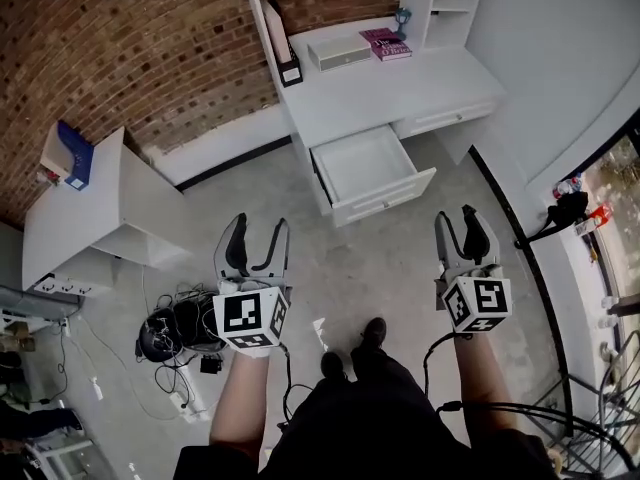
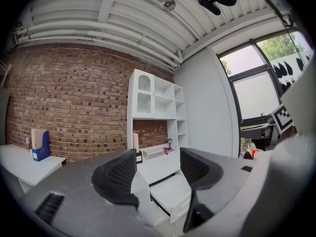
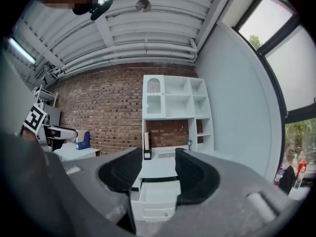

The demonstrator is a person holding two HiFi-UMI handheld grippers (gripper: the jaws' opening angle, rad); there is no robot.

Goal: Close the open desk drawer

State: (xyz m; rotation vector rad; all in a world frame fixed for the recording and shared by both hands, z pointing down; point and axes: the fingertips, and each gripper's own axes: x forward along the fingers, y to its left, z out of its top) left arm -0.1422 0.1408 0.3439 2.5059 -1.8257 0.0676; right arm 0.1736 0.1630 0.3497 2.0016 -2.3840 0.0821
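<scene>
A white desk (image 1: 400, 93) stands against the brick wall with its left drawer (image 1: 372, 173) pulled out and empty. The drawer (image 2: 170, 194) also shows between the left gripper's fingers, and the drawer (image 3: 158, 196) shows between the right gripper's fingers. My left gripper (image 1: 258, 240) is open and empty, well short of the drawer and to its left. My right gripper (image 1: 466, 230) is open and empty too, short of the drawer and to its right. Both (image 2: 157, 174) (image 3: 158, 174) point at the desk from a distance.
A white box (image 1: 340, 51), a pink book (image 1: 386, 44) and an upright file holder (image 1: 283, 43) sit on the desk. A second white table (image 1: 90, 208) stands at the left. Cables and a power strip (image 1: 175, 333) lie on the floor left of my feet (image 1: 355, 353).
</scene>
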